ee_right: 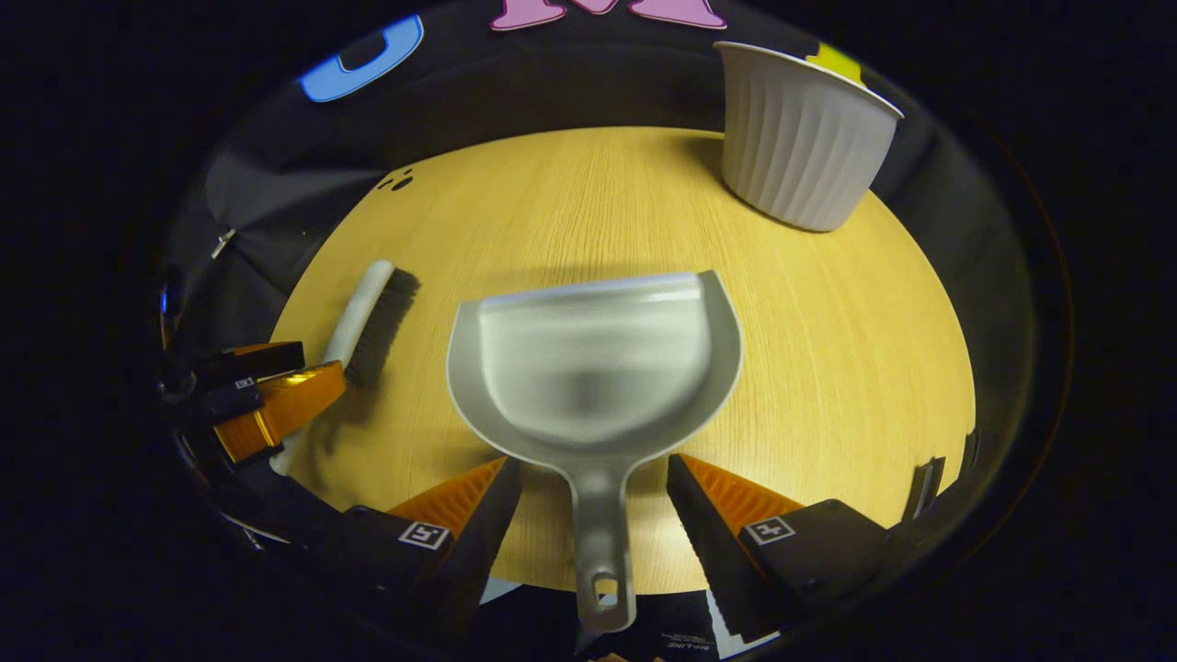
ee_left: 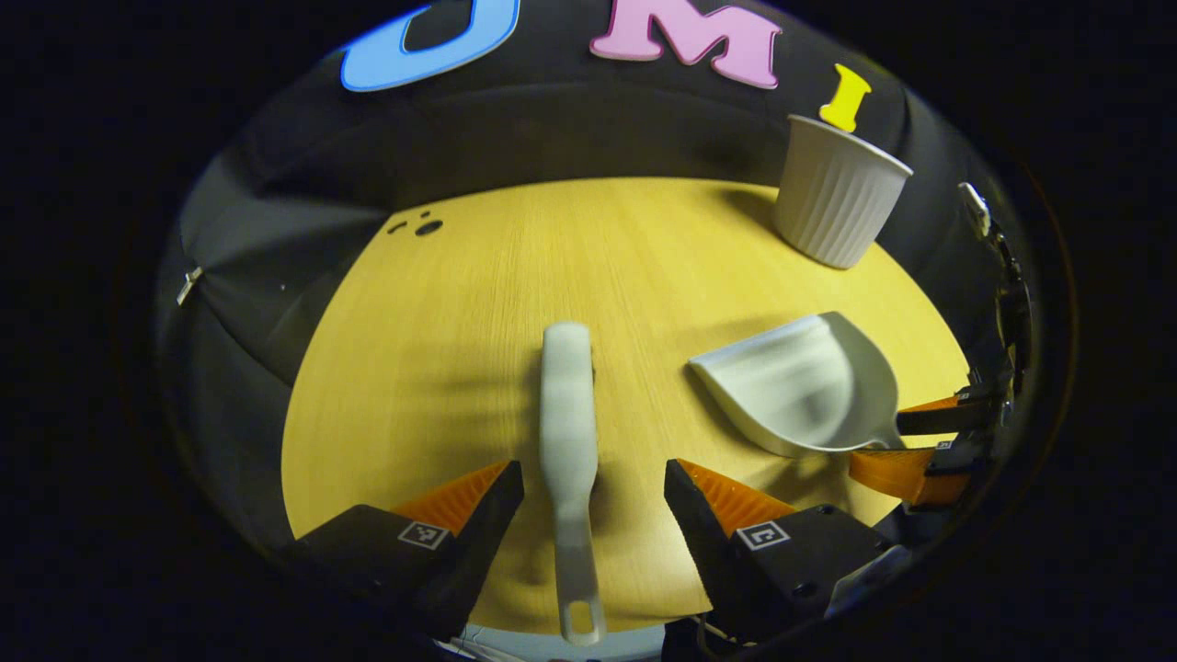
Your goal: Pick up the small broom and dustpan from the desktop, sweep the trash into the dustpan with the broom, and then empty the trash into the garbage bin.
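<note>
Broom (ee_left: 568,432) lies flat on the wooden desktop (ee_left: 478,303), handle running btwn my left gripper (ee_left: 593,501) fingers, which stand spread w/ a gap on each side, not touching it. In right gripper view its bristles (ee_right: 382,326) face the dustpan (ee_right: 588,368). Dustpan sits near desk centre, handle pointing back btwn my right gripper (ee_right: 593,501) fingers, also parted, no contact. Ribbed white garbage bin (ee_right: 800,138) stands upright at far right edge, well apart from both. Few dark specks (ee_left: 418,225) at far left edge.
</note>
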### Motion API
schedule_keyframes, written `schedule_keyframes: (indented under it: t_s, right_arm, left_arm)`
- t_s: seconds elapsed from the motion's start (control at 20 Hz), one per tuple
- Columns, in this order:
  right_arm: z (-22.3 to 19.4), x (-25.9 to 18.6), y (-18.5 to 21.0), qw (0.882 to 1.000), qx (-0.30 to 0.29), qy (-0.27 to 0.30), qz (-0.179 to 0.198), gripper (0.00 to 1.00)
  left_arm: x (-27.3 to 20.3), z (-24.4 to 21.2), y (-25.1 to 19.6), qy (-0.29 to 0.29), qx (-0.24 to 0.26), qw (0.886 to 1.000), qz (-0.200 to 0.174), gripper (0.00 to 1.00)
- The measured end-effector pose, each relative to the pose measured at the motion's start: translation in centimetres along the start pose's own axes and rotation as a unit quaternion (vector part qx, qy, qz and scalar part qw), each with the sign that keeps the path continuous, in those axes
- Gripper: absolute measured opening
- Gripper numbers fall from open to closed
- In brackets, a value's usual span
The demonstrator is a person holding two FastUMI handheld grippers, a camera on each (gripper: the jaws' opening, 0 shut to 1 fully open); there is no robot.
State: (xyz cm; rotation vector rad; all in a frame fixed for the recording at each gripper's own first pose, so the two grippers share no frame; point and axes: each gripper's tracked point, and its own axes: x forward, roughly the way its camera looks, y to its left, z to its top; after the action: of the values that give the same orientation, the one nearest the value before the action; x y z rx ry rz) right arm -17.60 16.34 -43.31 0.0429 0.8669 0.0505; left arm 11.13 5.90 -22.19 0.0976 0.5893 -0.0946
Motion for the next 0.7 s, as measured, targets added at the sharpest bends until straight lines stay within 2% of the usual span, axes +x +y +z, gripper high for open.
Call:
schedule_keyframes:
  t_s: [0.2, 0.35, 0.5, 0.7]
  right_arm:
    - [4.8, -5.0, -0.6, 0.995, 0.034, -0.098, -0.001, 0.99]
    - [8.0, -8.9, -1.8, 0.982, 0.031, -0.184, -0.009, 0.99]
    - [8.3, -11.7, -2.2, 0.972, 0.028, -0.233, -0.007, 0.99]
    - [5.9, -14.7, -3.0, 0.963, 0.003, -0.269, -0.013, 0.99]
  left_arm:
    - [-6.3, 3.9, -2.3, -0.111, -0.010, 0.994, 0.001, 0.97]
    - [-11.2, 5.7, -3.5, -0.185, -0.033, 0.982, 0.010, 0.97]
    - [-15.5, 6.6, -4.5, -0.246, -0.039, 0.968, 0.007, 0.97]
    - [-18.9, 5.9, -5.0, -0.274, -0.041, 0.961, 0.021, 0.97]
